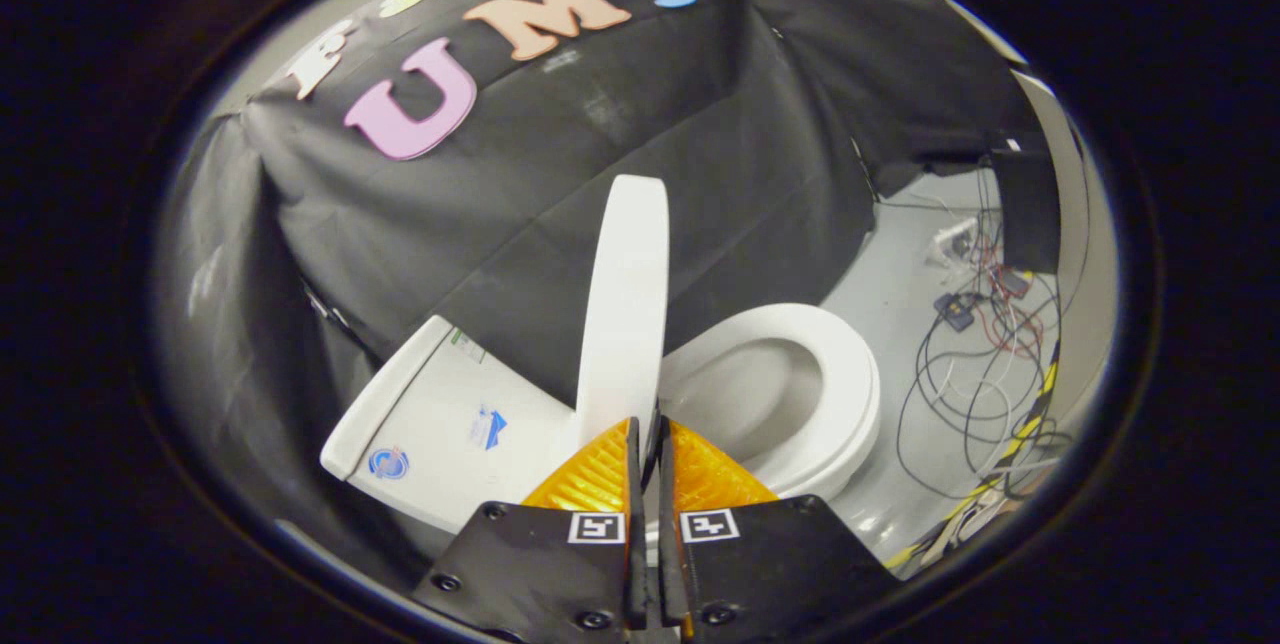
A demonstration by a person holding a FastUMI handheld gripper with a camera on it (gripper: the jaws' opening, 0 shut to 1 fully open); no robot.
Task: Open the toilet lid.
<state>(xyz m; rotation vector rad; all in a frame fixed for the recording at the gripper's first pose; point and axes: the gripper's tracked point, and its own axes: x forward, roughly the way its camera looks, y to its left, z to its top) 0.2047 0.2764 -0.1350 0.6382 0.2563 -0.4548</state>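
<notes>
A white toilet stands against the black cloth wall. Its lid [625, 304] is raised and seen edge-on, rising just ahead of my fingers. To the right of the lid, the seat [850, 394] lies down on the bowl [745, 394], which is uncovered. My gripper [650, 424] is shut, its two fingertips almost touching at the lid's lower edge. The lid's edge is wider than the slit between the fingers, and I cannot tell whether a thin lip of it is pinched.
The white tank [440, 424] with stickers sits to the left of the lid. On the grey floor right of the bowl lie tangled cables [975, 364], a power strip [955, 239] and a strip of yellow-black tape [1030, 419].
</notes>
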